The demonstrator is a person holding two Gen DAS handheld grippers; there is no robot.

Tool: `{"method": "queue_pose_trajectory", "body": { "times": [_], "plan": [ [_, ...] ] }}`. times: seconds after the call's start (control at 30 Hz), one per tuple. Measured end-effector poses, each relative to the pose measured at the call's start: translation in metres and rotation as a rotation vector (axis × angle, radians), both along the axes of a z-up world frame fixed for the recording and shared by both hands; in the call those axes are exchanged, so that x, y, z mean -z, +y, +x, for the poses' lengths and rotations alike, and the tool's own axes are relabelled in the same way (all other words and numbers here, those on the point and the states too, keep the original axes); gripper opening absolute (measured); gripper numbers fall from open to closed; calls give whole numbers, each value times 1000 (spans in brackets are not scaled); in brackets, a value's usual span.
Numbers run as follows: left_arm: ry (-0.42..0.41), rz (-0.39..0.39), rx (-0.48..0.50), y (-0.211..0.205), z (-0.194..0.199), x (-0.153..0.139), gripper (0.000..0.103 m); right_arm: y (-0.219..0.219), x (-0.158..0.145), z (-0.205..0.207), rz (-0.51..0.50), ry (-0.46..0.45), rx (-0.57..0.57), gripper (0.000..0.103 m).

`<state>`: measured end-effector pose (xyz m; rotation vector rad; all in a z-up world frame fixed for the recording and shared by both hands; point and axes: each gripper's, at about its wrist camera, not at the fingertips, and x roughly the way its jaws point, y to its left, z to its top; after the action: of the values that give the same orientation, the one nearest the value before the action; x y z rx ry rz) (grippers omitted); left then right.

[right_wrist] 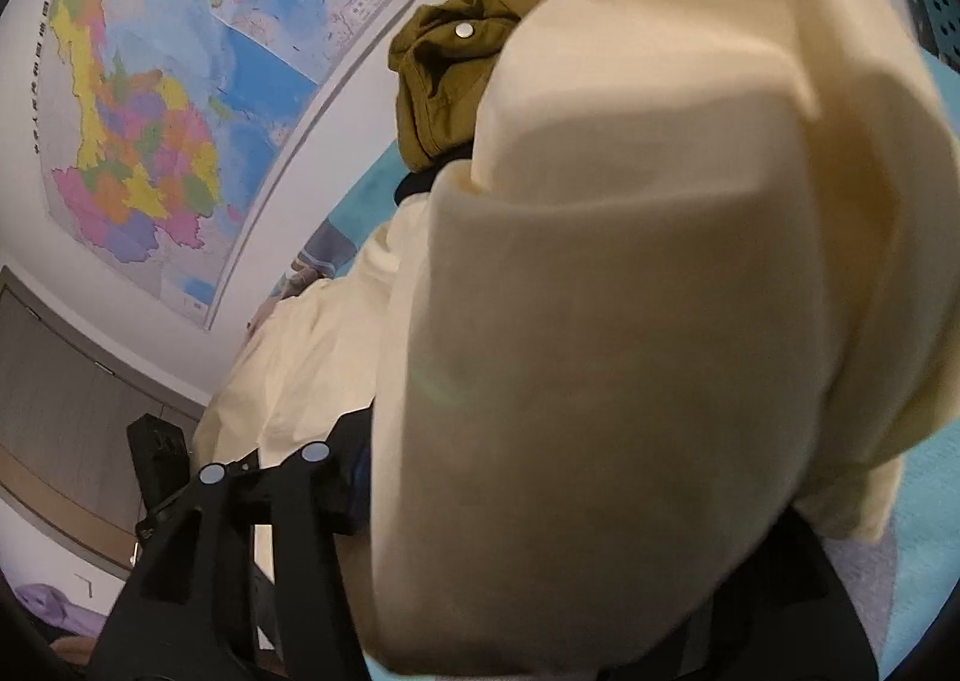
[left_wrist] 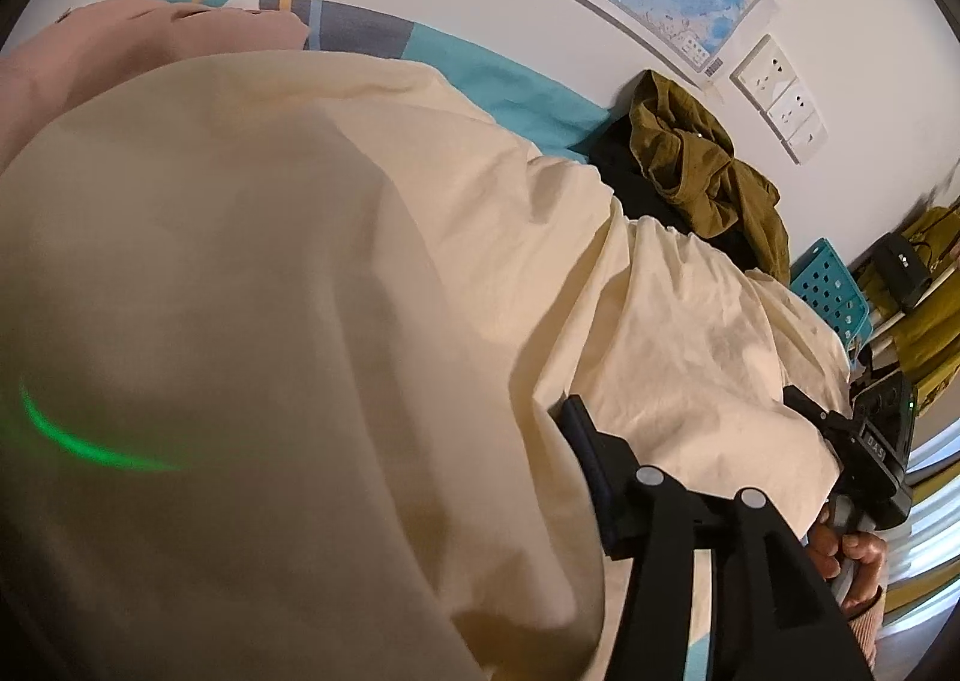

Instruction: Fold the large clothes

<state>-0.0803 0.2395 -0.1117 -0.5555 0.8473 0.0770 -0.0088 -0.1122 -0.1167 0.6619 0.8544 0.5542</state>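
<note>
Teal bedsheet was seen under everything, wall map above it.

- Cream garment, soft matte cotton with creases, was draped over bedsheet and bunched over both claws.
- Left gripper: cloth covered far finger; grip could not be told.
- Right gripper: same, jaws hidden by fold.
- Olive jacket, stiff, snap-buttoned, was heaped beside garment on bedsheet.
- Risk judged: thin cloth slipping from unseen pinch; fold dragging jacket along; uneven lift skewing crease.
</note>
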Motion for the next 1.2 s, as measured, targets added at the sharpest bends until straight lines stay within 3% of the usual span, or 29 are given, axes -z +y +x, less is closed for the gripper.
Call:
{"method": "queue_pose_trajectory", "body": {
  "times": [0.07, 0.2, 0.3, 0.53, 0.8, 1.03, 1.2],
  "plan": [
    [0, -7, 2, 0, 2, 1, 45, 4, -1, 1, -3, 3, -10, 56],
    [-10, 4, 19, -1, 2, -3, 33, 6, -4, 0, 12, -13, -25, 32],
    [-13, 6, 26, -1, 1, -9, 27, 5, -12, -4, 32, -30, -28, 25],
    [-73, 22, 86, 4, 1, -50, 17, 13, -70, -22, 38, -157, -62, 21],
    [-236, 102, 148, 17, -10, -136, 15, 39, -153, -29, 40, -354, -139, 20],
    [-366, 229, 44, 72, -32, -205, 15, 108, -210, 6, 79, -495, -254, 20],
    [-376, 372, -134, 140, -45, -236, 15, 202, -233, 56, 134, -526, -369, 20]
  ]
}}
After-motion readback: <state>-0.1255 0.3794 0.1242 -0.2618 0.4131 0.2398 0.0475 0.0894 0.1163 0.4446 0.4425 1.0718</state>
